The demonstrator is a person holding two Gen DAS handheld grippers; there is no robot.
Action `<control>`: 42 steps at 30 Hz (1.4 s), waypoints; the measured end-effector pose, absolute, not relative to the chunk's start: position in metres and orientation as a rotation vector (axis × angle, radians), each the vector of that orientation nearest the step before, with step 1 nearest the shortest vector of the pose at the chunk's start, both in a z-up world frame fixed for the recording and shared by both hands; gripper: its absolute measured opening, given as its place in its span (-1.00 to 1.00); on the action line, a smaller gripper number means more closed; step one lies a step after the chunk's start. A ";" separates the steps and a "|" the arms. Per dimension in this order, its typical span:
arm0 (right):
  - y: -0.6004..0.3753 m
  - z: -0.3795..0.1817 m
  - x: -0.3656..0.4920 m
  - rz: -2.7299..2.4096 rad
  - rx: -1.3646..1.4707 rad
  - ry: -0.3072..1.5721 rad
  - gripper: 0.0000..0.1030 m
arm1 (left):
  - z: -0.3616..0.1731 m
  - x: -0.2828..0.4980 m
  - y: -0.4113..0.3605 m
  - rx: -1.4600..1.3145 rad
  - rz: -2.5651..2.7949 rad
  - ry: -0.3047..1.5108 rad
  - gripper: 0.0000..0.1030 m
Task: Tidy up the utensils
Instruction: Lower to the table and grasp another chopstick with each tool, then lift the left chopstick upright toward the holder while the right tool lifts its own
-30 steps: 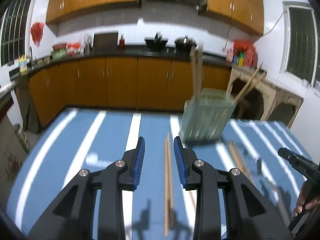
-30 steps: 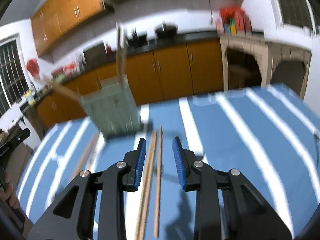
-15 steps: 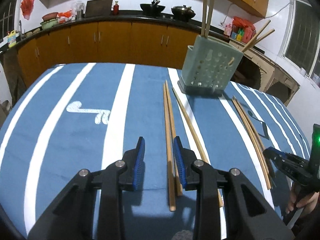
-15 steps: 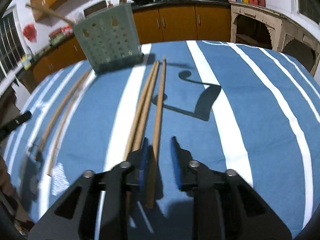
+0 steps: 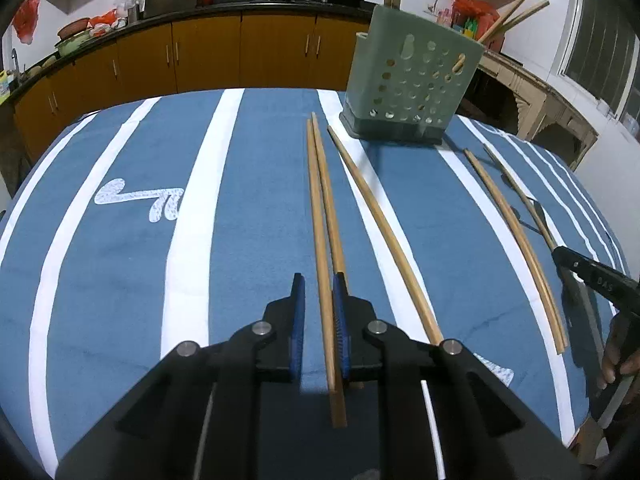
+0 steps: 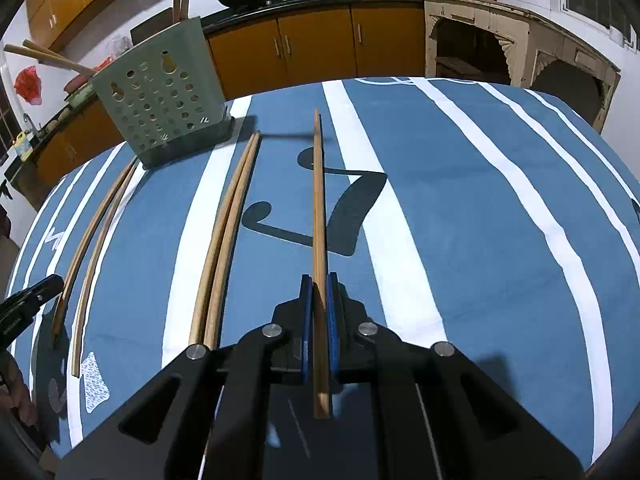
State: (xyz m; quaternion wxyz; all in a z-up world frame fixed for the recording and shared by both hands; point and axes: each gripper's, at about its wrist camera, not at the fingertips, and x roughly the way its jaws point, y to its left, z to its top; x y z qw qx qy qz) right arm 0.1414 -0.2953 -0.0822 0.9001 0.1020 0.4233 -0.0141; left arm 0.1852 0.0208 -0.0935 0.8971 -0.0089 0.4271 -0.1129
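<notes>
Wooden chopsticks lie lengthwise on the blue striped tablecloth (image 5: 120,280). In the left wrist view my left gripper (image 5: 319,278) is low over a pair of chopsticks (image 5: 320,208). One of the pair lies between the closing jaws against the right pad, and a strip of cloth shows beside the left pad. In the right wrist view my right gripper (image 6: 319,278) is shut on a single chopstick (image 6: 318,200) near its close end. A green perforated utensil holder (image 5: 412,80) (image 6: 160,92) stands upright at the far side, with chopsticks leaning in it.
A loose chopstick (image 5: 380,232) lies right of the left gripper, and a curved pair (image 5: 520,248) lies further right. The right wrist view shows two more pairs (image 6: 224,240) (image 6: 92,240). A hand (image 5: 618,360) is at the right edge. Kitchen cabinets (image 5: 240,52) stand behind the table.
Both grippers dropped toward the cloth and tipped further down. The right jaws closed on one chopstick. The left jaws narrowed around a chopstick of the pair.
</notes>
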 end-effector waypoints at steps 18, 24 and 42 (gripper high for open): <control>-0.315 -0.082 0.166 -0.089 0.234 0.868 -0.85 | -0.095 0.214 0.041 -0.025 -0.099 0.893 -0.84; -0.315 -0.083 0.169 -0.093 0.209 0.859 -0.84 | -0.094 0.215 0.050 -0.045 -0.115 0.889 -0.80; -0.314 -0.084 0.166 -0.092 0.197 0.861 -0.83 | -0.094 0.215 0.049 -0.032 -0.113 0.891 -0.79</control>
